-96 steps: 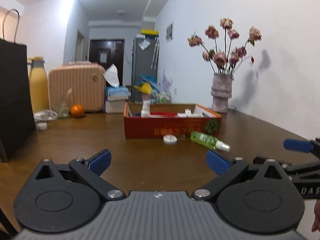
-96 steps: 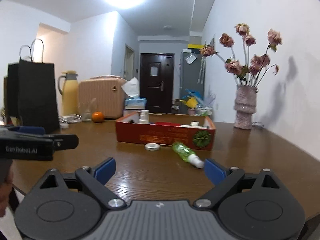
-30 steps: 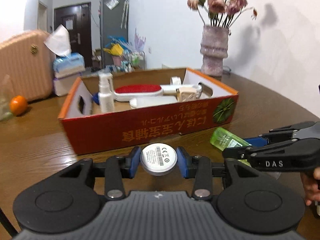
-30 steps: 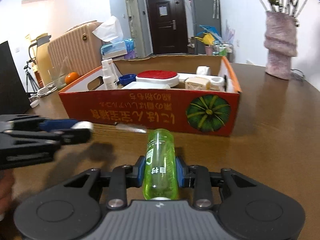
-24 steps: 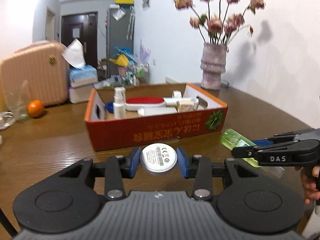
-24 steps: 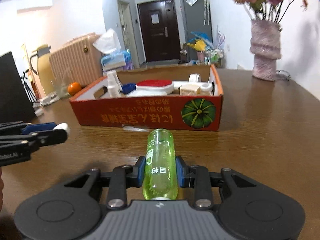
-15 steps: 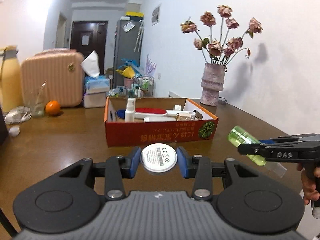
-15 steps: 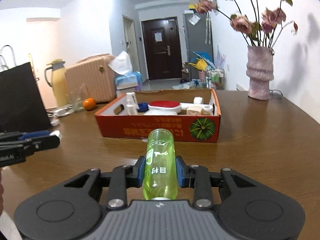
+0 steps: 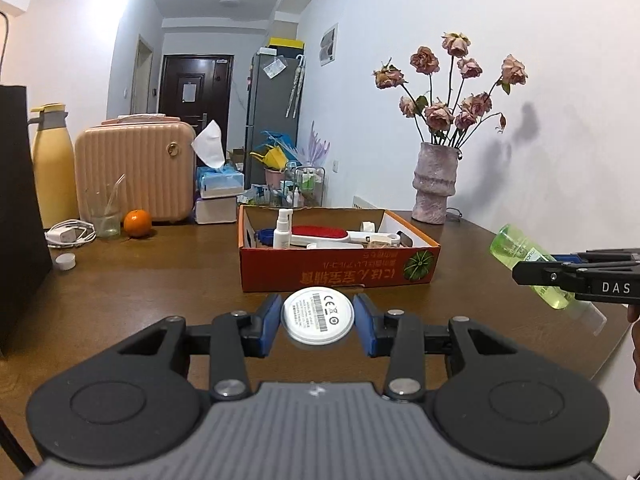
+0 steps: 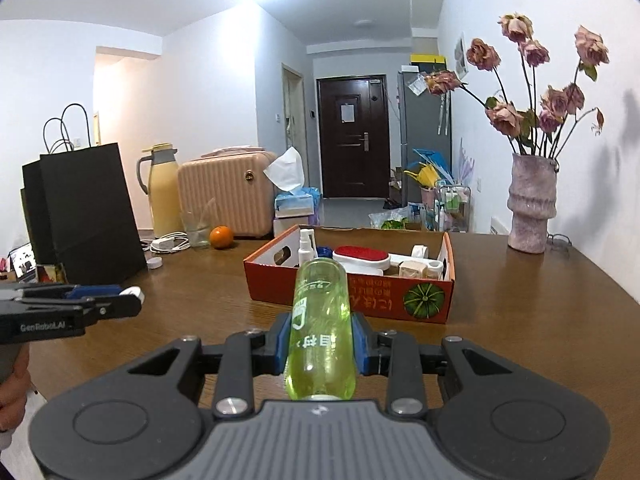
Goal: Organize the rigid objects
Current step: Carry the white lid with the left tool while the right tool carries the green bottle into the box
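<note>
My left gripper (image 9: 317,320) is shut on a round white disc (image 9: 317,316) with a barcode label, held above the wooden table in front of the red cardboard box (image 9: 340,276). My right gripper (image 10: 320,340) is shut on a green transparent bottle (image 10: 320,320), which points toward the box (image 10: 352,300). The bottle also shows at the right of the left wrist view (image 9: 524,256). The box holds a white spray bottle (image 9: 283,229), a red-topped brush (image 9: 320,234) and several small white items. The left gripper shows at the left of the right wrist view (image 10: 120,300).
On the table's left stand a black paper bag (image 10: 84,216), a yellow thermos (image 9: 52,168), a glass (image 9: 103,216), an orange (image 9: 137,223), a white charger cable (image 9: 70,234) and a small white cap (image 9: 66,261). A pink suitcase (image 9: 134,172) and a tissue box (image 9: 218,180) stand behind. A vase of dried roses (image 9: 434,184) stands back right.
Both grippers closed on their objects, the left on the disc and the right on the bottle, then lifted and drew back from the box, which now looks smaller and farther.
</note>
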`<state>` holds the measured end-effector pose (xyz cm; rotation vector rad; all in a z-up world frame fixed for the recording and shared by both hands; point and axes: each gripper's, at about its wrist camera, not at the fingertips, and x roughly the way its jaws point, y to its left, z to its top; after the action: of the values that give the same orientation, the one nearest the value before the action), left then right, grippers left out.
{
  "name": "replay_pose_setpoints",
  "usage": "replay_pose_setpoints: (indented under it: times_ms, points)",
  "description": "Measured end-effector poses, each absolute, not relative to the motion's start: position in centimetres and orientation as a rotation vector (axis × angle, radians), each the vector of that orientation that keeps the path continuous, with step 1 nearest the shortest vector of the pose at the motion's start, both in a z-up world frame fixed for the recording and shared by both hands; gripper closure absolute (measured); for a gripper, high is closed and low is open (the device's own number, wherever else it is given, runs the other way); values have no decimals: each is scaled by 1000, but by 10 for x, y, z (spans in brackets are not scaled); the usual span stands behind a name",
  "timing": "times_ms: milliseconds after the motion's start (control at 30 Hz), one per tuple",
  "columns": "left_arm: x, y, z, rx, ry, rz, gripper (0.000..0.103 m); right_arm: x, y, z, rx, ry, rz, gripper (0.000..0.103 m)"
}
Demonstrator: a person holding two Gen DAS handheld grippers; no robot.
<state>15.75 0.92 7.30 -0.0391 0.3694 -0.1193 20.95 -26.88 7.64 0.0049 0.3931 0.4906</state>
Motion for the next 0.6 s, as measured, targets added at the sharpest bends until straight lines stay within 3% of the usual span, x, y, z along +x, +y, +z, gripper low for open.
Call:
replay_pose_setpoints:
  times_ms: [267,600]
  points:
    - [214,8,72,5,391,-131,63,248,-260,79,-84,400,490,73]
    - [334,15,70,45,461,-148,63,356,-244,86,-208,422,465,73]
